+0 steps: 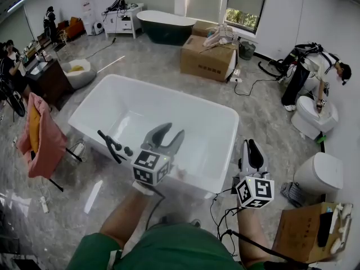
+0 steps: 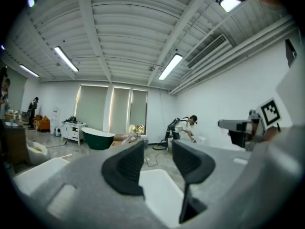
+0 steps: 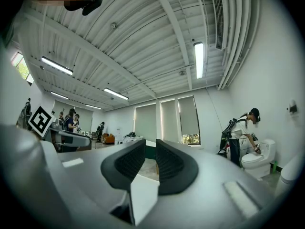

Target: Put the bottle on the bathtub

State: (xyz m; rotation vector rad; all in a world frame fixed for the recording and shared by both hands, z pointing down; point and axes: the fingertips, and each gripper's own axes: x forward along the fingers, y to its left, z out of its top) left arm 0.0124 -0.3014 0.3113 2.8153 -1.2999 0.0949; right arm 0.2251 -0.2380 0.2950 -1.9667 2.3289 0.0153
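Head view shows both grippers over the white bathtub (image 1: 174, 94): the left gripper (image 1: 171, 131) has its jaws well apart and empty, the right gripper (image 1: 252, 146) nearly closed on nothing. No bottle shows plainly; pale shapes on the cardboard box (image 1: 298, 235) may include it. It is probably light, smooth plastic, best gripped mid-body.

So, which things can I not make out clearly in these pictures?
1. The bottle: no view shows one clearly. The dark item in the cardboard box, at the head view's lower right, is too small to name.
2. The bathtub near rim: in the head view, partly hidden by the left gripper.
3. The black object on the bathtub's left rim: in the head view, too small to identify.
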